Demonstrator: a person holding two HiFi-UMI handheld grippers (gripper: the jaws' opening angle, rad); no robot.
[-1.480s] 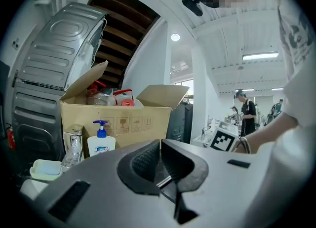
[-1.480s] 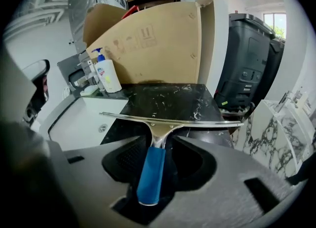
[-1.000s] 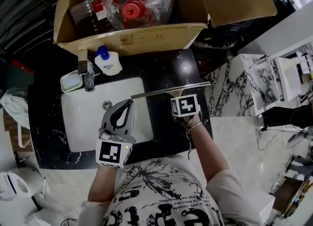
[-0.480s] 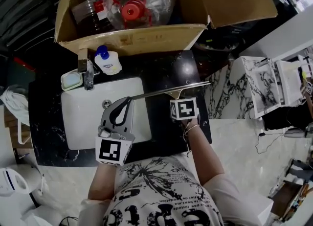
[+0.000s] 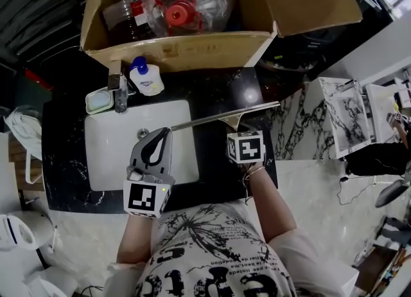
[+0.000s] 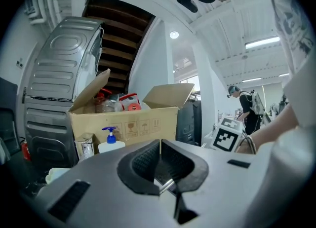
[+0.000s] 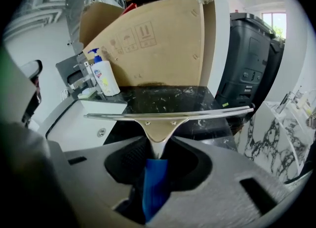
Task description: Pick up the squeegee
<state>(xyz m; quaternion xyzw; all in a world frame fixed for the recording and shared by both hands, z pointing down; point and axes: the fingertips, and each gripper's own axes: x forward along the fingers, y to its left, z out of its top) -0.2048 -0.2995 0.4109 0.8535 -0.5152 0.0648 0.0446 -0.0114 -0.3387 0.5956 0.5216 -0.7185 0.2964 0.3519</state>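
Blue-handled squeegee (image 7: 160,121) sits clamped between just-closing fingers of the right gripper (image 7: 159,148); left gripper (image 6: 160,144) fingers meet.

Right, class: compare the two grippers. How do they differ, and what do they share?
The left gripper is empty, jaws together; the right gripper grips the squeegee by its blue handle, its jaws having just been closing. The left hangs over the sink, the right over the black counter. The left points nearly level, the right steeply down. Both carry a marker cube.
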